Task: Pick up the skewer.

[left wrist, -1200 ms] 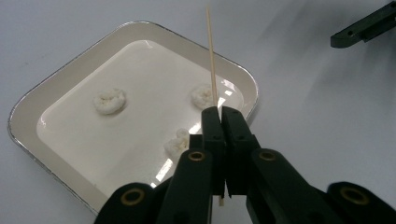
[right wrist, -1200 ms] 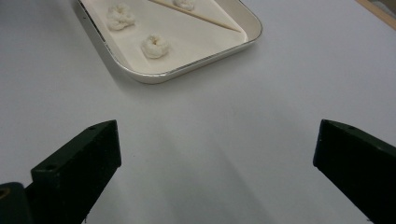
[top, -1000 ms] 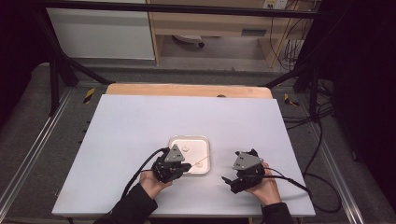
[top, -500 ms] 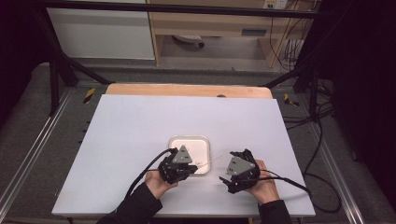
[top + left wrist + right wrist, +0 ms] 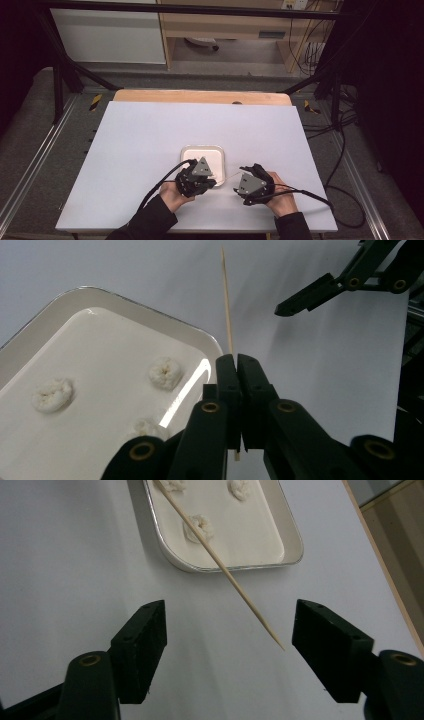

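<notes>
My left gripper (image 5: 236,360) is shut on a thin wooden skewer (image 5: 227,305), which sticks out past the jaws over the table. The skewer (image 5: 220,565) points its sharp tip between the wide-apart jaws of my open right gripper (image 5: 227,630). A small white tray (image 5: 202,152) lies just beyond both grippers and holds three pale round food pieces (image 5: 165,374). In the high view the left gripper (image 5: 212,182) sits at the tray's near edge, and the right gripper (image 5: 239,187) is a short way to its right.
The white table (image 5: 150,135) spreads wide to the left and back. A wooden strip (image 5: 200,96) runs along its far edge. Cables (image 5: 305,192) trail from both grippers toward the near edge and right side.
Both hands moved slightly toward each other. The skewer in the left gripper now points into the gap of the right gripper's jaws.
</notes>
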A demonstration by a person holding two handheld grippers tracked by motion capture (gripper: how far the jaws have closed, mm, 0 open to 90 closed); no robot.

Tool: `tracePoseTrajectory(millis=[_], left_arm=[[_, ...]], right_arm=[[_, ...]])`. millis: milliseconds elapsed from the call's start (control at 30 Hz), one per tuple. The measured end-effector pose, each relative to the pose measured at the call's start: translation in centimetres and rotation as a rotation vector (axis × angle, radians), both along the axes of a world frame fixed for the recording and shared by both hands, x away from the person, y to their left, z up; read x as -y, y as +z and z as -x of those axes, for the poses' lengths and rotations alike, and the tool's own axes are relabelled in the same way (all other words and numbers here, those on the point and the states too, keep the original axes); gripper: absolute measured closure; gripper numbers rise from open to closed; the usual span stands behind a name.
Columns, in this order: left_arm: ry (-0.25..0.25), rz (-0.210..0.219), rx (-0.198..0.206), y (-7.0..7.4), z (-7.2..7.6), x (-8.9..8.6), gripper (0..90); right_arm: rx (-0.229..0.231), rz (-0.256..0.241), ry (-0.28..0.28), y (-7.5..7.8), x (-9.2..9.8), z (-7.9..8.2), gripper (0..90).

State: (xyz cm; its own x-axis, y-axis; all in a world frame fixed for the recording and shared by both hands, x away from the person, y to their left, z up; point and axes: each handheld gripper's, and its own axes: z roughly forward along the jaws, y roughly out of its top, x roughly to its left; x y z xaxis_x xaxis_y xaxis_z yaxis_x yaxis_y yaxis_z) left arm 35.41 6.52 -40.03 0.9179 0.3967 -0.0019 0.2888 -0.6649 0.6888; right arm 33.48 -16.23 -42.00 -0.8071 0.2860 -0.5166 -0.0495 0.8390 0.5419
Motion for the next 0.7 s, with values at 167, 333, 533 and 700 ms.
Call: tracePoseTrajectory(millis=[167, 333, 533, 700], left_arm=[[-0.019, -0.015, -0.007, 0.0, 0.0, 0.6, 88.8], [-0.034, -0.023, -0.008, 0.0, 0.1, 0.9, 88.8], [-0.053, -0.033, -0.007, 0.2, 0.3, 1.3, 88.8], [-0.073, -0.049, 0.000, 0.3, 0.5, 1.7, 88.8]], right_arm=[[0.030, 0.055, 0.042, -0.2, -0.2, 0.1, 39.7], [0.065, 0.106, 0.083, -0.4, -0.4, 0.2, 48.4], [0.101, 0.159, 0.110, -0.5, -0.3, 0.2, 55.3], [0.113, 0.197, 0.145, -0.8, -0.4, 0.3, 61.7]])
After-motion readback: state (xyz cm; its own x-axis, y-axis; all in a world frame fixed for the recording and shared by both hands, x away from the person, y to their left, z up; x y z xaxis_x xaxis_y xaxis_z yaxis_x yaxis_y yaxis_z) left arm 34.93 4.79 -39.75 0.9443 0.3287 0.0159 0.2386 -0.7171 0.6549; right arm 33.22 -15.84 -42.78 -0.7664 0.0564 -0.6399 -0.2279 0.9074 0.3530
